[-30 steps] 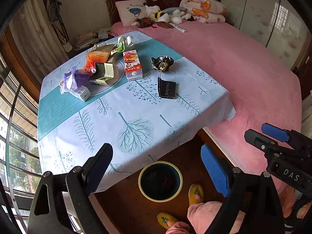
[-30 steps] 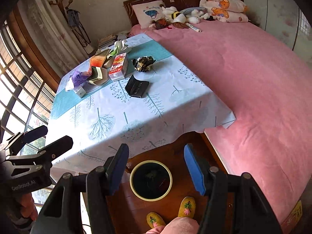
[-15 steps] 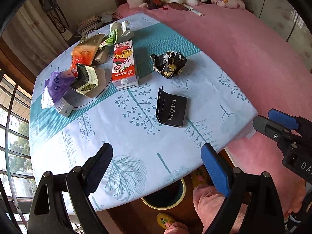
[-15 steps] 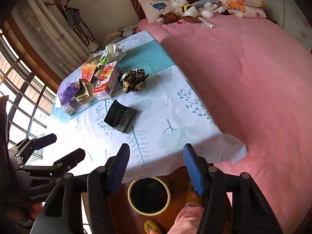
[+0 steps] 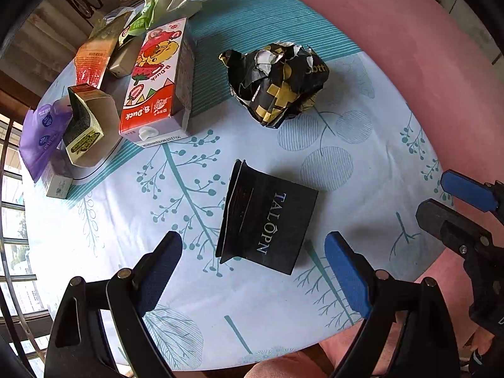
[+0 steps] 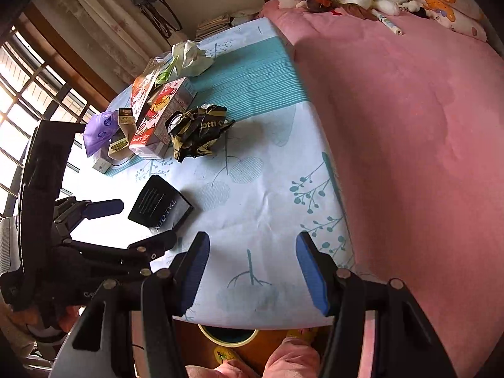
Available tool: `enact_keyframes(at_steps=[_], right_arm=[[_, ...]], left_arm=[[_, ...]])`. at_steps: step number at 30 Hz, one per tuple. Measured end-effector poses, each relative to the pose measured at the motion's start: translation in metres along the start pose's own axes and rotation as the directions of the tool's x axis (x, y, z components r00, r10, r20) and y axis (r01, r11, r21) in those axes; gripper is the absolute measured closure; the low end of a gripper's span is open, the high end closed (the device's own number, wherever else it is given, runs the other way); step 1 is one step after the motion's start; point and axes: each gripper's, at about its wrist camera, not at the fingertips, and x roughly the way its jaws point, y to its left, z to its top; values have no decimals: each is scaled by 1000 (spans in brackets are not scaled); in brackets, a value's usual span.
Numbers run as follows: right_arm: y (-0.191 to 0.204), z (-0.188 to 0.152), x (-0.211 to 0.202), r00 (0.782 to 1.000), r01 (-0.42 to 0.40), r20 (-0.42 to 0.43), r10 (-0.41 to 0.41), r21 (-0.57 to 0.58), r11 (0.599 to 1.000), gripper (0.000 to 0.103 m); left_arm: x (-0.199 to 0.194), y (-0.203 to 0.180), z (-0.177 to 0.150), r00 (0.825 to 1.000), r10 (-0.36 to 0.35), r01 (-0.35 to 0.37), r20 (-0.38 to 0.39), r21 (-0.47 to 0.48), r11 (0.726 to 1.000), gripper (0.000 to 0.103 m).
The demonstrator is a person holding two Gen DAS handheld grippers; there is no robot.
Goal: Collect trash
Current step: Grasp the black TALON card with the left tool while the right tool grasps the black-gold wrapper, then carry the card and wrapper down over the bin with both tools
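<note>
Only our right wrist view shows the bin (image 6: 227,336) at bottom centre; left gripper (image 5: 252,271), fingers spread, faces the black packet (image 5: 267,220); right gripper (image 6: 252,271) likewise spread.

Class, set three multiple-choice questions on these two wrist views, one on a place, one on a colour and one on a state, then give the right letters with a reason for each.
1. Where does the black TALOPN packet lie?
A. on the pink bed
B. on the tablecloth, just ahead of the left gripper
C. in the bin

2. What colours is the crumpled wrapper?
A. black and yellow
B. plain white
C. green and red

3. How do the jaws of the left gripper stand?
A. shut on the packet
B. shut on nothing
C. open, holding nothing

Answers: B, as the packet rests flat on the leaf-print tablecloth in front of the blue pads; A, as its creased surface shows black with yellow patches; C, as the two pads stand wide apart and touch nothing.
</note>
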Motion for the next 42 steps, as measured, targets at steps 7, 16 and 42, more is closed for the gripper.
enact_keyframes(at_steps=[7, 16, 42], right_arm=[[-6, 11, 14, 999, -22, -36, 21, -29, 999, 46], [6, 28, 26, 995, -77, -63, 73, -68, 995, 46], [53, 107, 91, 990, -101, -107, 95, -54, 993, 33]], left_arm=[[15, 3, 3, 994, -105, 103, -24, -67, 992, 28], [10, 17, 5, 995, -91, 89, -26, -90, 992, 60], [-43, 138, -63, 997, 10, 25, 77, -451, 892, 60]])
